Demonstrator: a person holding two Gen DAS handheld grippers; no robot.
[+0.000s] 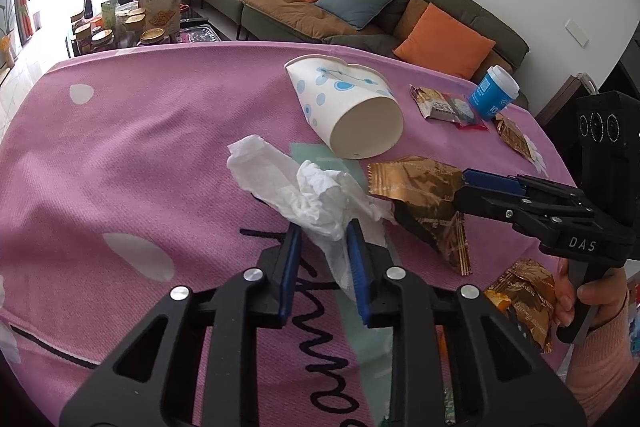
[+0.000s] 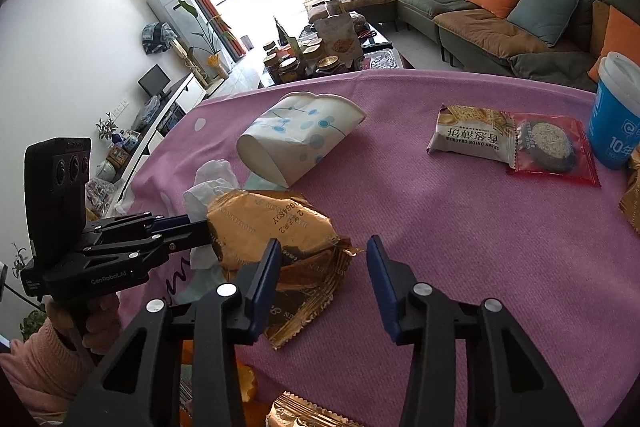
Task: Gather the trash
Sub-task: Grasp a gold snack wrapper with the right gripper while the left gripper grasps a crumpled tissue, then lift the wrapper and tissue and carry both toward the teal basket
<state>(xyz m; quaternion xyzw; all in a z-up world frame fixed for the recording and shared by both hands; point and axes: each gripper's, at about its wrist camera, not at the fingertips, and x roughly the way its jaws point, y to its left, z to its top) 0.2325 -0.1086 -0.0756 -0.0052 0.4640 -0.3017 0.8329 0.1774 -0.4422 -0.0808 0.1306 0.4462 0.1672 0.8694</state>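
Trash pickup on a pink-covered counter [image 1: 120, 155]

Left hand-held gripper [image 1: 322, 235] is pinching a crumpled tissue [image 1: 316, 195]; right hand-held gripper [image 2: 324, 247] is straddling, jaws spread, a gold wrapper [image 2: 272, 227].

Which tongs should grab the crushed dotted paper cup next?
Probably right: the right tongs stand open around only a gold foil wrapper, while the left tongs already pinch the crumpled white tissue. The crushed dotted paper cup lies beyond both.
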